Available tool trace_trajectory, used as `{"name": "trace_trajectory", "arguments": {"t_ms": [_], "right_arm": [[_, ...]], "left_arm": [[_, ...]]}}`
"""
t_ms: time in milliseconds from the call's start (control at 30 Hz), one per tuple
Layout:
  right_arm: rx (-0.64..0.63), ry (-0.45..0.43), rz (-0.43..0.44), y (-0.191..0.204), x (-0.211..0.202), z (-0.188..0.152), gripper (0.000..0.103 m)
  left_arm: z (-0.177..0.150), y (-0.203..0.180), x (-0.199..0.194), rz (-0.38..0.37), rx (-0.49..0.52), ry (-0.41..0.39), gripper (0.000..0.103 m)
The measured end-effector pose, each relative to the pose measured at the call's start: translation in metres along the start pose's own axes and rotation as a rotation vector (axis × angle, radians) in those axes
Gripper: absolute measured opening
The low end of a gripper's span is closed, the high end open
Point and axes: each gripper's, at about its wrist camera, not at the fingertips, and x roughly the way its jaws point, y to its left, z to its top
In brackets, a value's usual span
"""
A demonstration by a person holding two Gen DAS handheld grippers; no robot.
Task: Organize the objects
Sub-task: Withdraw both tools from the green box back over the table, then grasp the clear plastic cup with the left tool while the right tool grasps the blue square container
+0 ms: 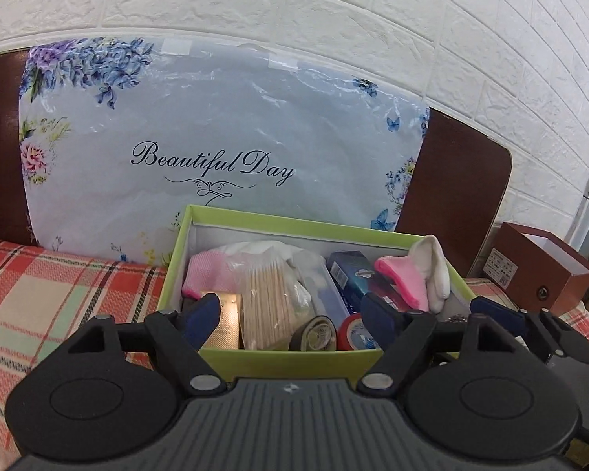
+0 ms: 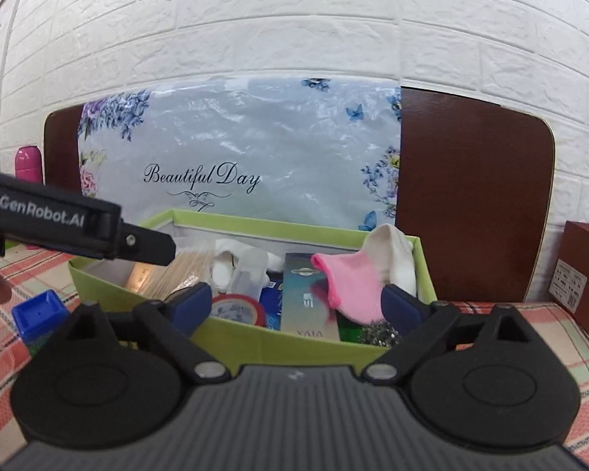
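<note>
- Green box (image 1: 294, 359) sits at twelve o'clock, crammed with socks, swabs and tape.
- Left gripper (image 1: 290, 314) and right gripper (image 2: 296, 306) both hover spread apart, empty.
- Pink sock (image 2: 351, 288) overhangs the two o'clock corner; a careless brush there would likely drag it out.

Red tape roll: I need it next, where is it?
The red tape roll lies in the green box against its near wall, between the black roll on its left and the teal carton on its right.
</note>
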Motion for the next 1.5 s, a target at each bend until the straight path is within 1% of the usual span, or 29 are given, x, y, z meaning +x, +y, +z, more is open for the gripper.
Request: {"name": "trace_trajectory", "arguments": {"t_ms": [100, 200, 300, 433, 567, 667, 767, 933, 1000, 1100, 1200, 1233, 1267, 1300, 1333, 1500], "right_arm": [[-0.021, -0.009, -0.017, -0.001, -0.009, 0.004, 0.095], [-0.003, -0.025, -0.024, -0.003, -0.024, 0.006, 0.096], [0.039, -0.025, -0.022, -0.007, -0.041, 0.004, 0.098], [0.094, 0.017, 0.000, -0.009, -0.061, -0.011, 0.099], [0.115, 0.085, 0.029, -0.001, -0.074, -0.032, 0.099], [0.133, 0.133, 0.063, 0.006, -0.079, -0.046, 0.099], [0.140, 0.158, 0.086, 0.011, -0.085, -0.055, 0.099], [0.132, 0.149, 0.105, 0.015, -0.094, -0.056, 0.099], [0.128, 0.144, 0.110, 0.015, -0.097, -0.055, 0.099], [0.110, 0.145, 0.121, 0.019, -0.098, -0.054, 0.099], [0.077, 0.143, 0.133, 0.027, -0.097, -0.054, 0.099], [0.061, 0.142, 0.139, 0.030, -0.097, -0.053, 0.099], [0.042, 0.139, 0.146, 0.034, -0.096, -0.051, 0.099], [0.017, 0.132, 0.156, 0.038, -0.094, -0.049, 0.098], [-0.004, 0.127, 0.165, 0.043, -0.092, -0.046, 0.096], [-0.110, 0.108, 0.223, 0.072, -0.074, -0.033, 0.092]], "left_arm": [[0.001, -0.005, -0.007, -0.005, -0.013, 0.002, 0.082], [-0.005, -0.010, -0.027, -0.015, -0.018, -0.013, 0.082], [-0.019, -0.012, -0.051, -0.026, -0.034, -0.019, 0.082], [-0.048, -0.011, -0.075, -0.013, -0.050, 0.021, 0.082], [-0.077, -0.003, -0.091, 0.033, -0.091, 0.083, 0.082], [-0.093, 0.007, -0.102, 0.078, -0.120, 0.126, 0.082], [-0.098, 0.019, -0.112, 0.142, -0.125, 0.118, 0.082], [-0.094, 0.045, -0.124, 0.255, -0.160, 0.062, 0.082], [-0.092, 0.055, -0.120, 0.295, -0.148, 0.046, 0.082], [-0.091, 0.067, -0.106, 0.362, -0.105, 0.027, 0.082], [-0.087, 0.078, -0.095, 0.374, -0.109, 0.028, 0.082], [-0.086, 0.080, -0.093, 0.364, -0.114, 0.025, 0.080], [-0.086, 0.082, -0.091, 0.349, -0.112, 0.024, 0.065], [-0.085, 0.083, -0.090, 0.330, -0.109, 0.031, 0.053], [-0.086, 0.085, -0.090, 0.311, -0.115, 0.041, 0.051], [-0.090, 0.089, -0.104, 0.286, -0.162, 0.025, 0.050]]}}
